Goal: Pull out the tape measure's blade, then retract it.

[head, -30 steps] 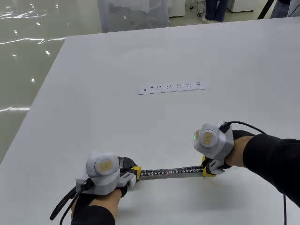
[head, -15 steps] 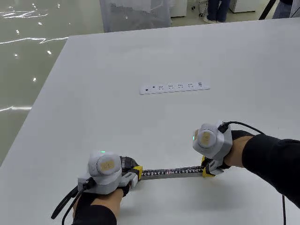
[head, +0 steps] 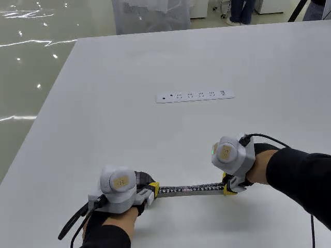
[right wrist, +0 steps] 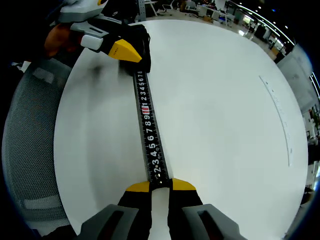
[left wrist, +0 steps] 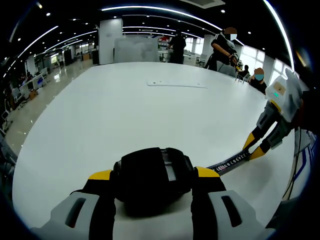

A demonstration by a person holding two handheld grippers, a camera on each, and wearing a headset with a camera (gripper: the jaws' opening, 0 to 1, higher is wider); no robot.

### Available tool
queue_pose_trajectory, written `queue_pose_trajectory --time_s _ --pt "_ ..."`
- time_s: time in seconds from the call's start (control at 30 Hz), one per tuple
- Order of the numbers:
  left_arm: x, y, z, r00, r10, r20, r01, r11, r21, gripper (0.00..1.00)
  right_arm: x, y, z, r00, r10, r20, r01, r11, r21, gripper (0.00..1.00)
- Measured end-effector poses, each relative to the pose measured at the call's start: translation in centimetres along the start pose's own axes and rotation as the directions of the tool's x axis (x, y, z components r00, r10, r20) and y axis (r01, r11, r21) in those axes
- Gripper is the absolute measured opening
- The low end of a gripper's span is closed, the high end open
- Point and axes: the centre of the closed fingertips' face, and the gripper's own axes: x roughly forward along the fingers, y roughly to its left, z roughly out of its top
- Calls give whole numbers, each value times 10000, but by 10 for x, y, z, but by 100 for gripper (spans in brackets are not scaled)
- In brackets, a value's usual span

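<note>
While the blade (right wrist: 148,135) lies stretched out just above the tabletop (head: 207,62), running along its near edge, both tools have a firm hold. The left gripper (head: 150,192) has its jaws clamped on either side of the tape measure's black case (left wrist: 152,182), down toward the near left corner. Over to the right, the right gripper (right wrist: 160,186) pinches the blade's free end between its yellow tips, numerals facing up and easy to read. The power strip (head: 195,96) sits well apart, out in the middle of the tabletop, and plays no part here. So where are we? The pull-out looks underway, perhaps complete, with a short run of blade drawn taut between the two tools. The retraction is not yet done: that blade has to feed back into the case.
</note>
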Motion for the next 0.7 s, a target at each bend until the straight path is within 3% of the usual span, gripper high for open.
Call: queue_pose_trajectory --time_s 0.7 --pt "0 0 1 10000 11 -39 -11 10000 7 56 2 0 9 10000 23 78 -23 10000 -35 6"
